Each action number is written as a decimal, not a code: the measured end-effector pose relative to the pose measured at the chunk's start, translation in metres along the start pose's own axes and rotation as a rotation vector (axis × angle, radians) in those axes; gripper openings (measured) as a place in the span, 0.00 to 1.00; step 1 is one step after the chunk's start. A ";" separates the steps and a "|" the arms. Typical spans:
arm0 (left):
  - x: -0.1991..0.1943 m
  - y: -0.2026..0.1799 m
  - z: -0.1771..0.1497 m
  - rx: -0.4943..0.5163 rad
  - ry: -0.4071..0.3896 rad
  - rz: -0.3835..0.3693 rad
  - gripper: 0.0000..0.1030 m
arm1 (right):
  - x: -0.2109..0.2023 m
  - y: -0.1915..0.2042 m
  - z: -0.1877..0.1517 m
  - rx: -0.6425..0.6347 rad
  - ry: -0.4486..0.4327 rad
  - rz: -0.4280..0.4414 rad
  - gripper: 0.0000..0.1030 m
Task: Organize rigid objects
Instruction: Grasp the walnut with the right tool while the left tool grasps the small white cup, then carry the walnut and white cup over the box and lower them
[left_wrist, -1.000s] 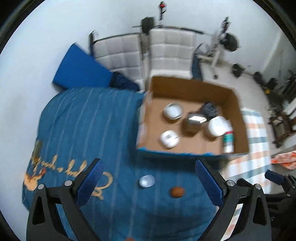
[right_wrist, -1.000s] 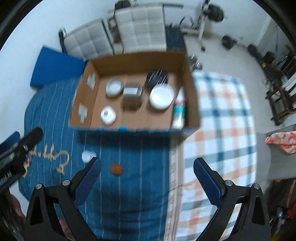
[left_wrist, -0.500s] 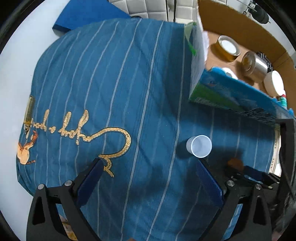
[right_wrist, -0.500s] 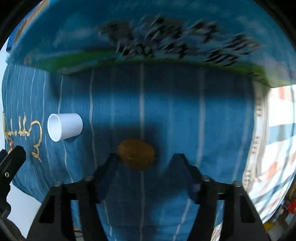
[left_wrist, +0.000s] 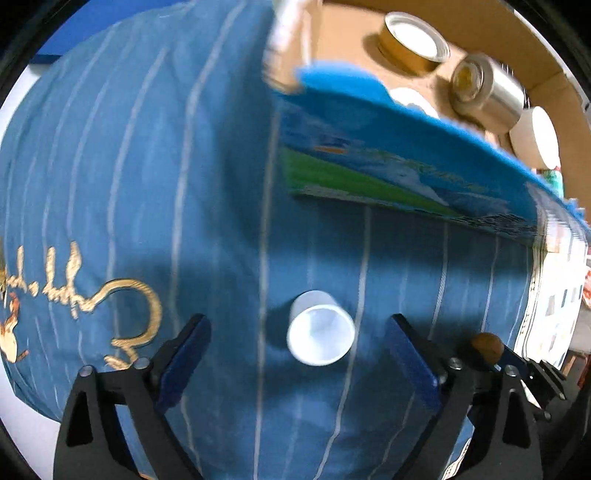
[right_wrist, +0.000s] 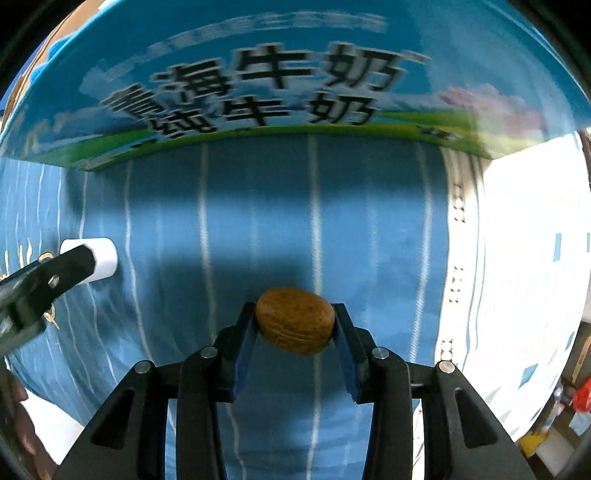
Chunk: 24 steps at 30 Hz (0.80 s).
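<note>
Right wrist view looks straight down on a blue striped bedspread (right_wrist: 258, 221), where the right gripper (right_wrist: 295, 325) has its two blue pads on either end of a brown walnut (right_wrist: 294, 319); the jaws are closing, and both pads already appear to touch the nut. The walnut lies on the cloth, in front of a cardboard box (right_wrist: 258, 74) whose printed outer wall, blue sky above a green strip with large black Chinese characters, fills the top of this view. At the far left a white paper cup (right_wrist: 105, 258) lies on its side, partly hidden by a black finger of the other gripper.

Left wrist view shows the left gripper (left_wrist: 299, 354) pointing down over that same cup (left_wrist: 319, 332), whose open mouth faces the camera. The jaws are closing, the cup sits between the blue pads (left_wrist: 184, 358), and a clear gap remains on each side, so nothing is gripped. Gold embroidery (left_wrist: 122, 314) marks the bedspread to the left of the pads. At lower right the walnut (left_wrist: 487, 346) shows small, beside the right gripper's blue pad.

Beyond the cup stands the box (left_wrist: 406, 177), with its brown inside visible above. In it are a round tin with a white lid (left_wrist: 413, 46), a shiny metal can on its side (left_wrist: 487, 92), and a white round container (left_wrist: 539, 136) near the right wall.
</note>
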<state>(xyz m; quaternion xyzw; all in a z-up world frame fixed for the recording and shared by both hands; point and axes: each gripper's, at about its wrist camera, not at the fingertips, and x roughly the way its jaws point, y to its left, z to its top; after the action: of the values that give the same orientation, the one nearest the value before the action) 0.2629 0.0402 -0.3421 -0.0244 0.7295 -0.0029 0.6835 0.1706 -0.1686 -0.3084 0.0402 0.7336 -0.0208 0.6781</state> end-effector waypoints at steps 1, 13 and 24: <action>0.004 -0.001 0.001 0.004 0.010 -0.005 0.86 | 0.001 -0.001 -0.002 0.006 0.000 0.001 0.42; 0.025 -0.012 0.002 0.035 0.028 0.048 0.28 | -0.003 -0.017 0.009 0.026 0.002 0.010 0.42; -0.014 -0.030 -0.046 0.043 -0.044 0.011 0.28 | -0.040 -0.018 0.012 -0.020 -0.053 0.023 0.42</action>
<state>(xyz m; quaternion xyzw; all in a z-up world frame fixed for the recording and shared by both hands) 0.2189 0.0095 -0.3236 -0.0056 0.7141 -0.0142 0.6998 0.1844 -0.1892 -0.2694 0.0415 0.7149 -0.0069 0.6980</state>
